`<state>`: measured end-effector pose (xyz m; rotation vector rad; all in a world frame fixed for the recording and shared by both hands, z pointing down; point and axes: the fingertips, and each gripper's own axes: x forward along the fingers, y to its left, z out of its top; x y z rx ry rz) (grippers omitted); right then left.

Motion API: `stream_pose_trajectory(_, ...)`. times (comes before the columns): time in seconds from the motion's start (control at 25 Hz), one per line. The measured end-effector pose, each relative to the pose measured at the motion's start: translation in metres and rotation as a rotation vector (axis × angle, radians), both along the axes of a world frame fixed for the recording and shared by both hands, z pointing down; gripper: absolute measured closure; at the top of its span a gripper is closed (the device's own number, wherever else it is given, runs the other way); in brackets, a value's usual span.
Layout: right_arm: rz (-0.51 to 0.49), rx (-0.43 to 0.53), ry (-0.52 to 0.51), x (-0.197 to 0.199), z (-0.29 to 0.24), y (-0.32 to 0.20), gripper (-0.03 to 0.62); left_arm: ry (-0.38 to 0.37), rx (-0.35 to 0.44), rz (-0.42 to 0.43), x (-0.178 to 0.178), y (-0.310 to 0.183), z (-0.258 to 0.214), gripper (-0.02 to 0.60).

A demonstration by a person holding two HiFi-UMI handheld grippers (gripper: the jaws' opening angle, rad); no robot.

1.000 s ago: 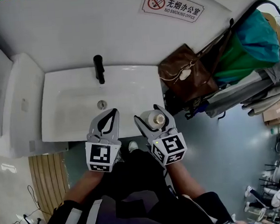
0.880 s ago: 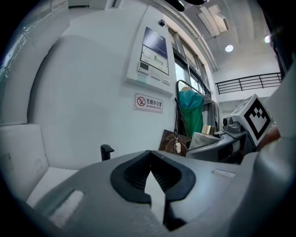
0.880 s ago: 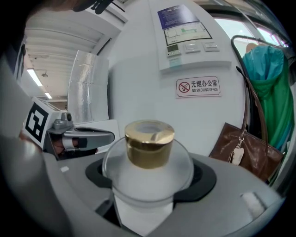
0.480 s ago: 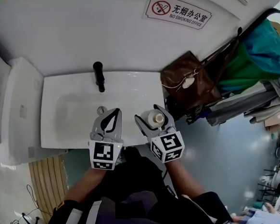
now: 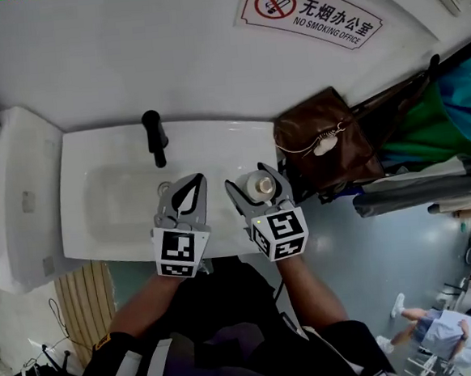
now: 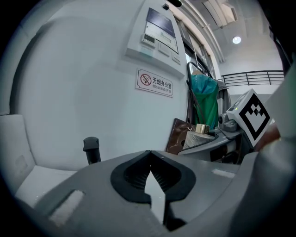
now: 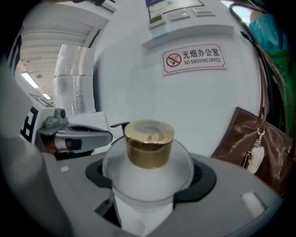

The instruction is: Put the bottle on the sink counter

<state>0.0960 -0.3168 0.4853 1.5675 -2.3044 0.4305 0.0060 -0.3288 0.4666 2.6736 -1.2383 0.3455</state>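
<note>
Right gripper [image 5: 260,184] jaws clamp the frosted, gold-capped bottle [image 7: 148,173] over the right side of the sink [image 5: 98,198]. Left gripper [image 5: 192,183] jaws closed, empty, just beside. Black faucet [image 5: 154,138] behind.

Grey left gripper [image 5: 189,185] and right gripper [image 5: 255,183], black-and-white marker cubes [image 5: 178,254] at each one's 6 o'clock end, dark sleeve [image 5: 124,369] with pale stripes

This is a washing corner in an office building. Just ahead of the left claw [image 5: 196,180], a white sink [image 5: 215,132] with a black tap [image 5: 154,137] sits against a plain white wall [image 5: 127,54]. Beyond the right claw [image 5: 256,181], a sign [image 5: 311,11] on that wall reads "NO SMOKING OFFICE". A panel [image 6: 157,30] is mounted higher up. To the right of that claw hang a brown handbag [image 5: 322,148] and teal and green bags [image 5: 448,101], above a grey floor [image 5: 371,262].
</note>
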Motion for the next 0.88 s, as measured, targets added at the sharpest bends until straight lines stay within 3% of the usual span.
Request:
stream_pose_trajectory(0.4,0.008,-0.042,0.016,0.029,0.038,-0.057,0.252,-0.037,-0.040,-0.029,0.028,-0.048,0.040,0.580)
stream_pose_trajectory(0.88,0.013,-0.071,0.046,0.039,0.086,-0.106,0.252,-0.072,-0.132,-0.073,0.037,-0.088,0.097,0.580)
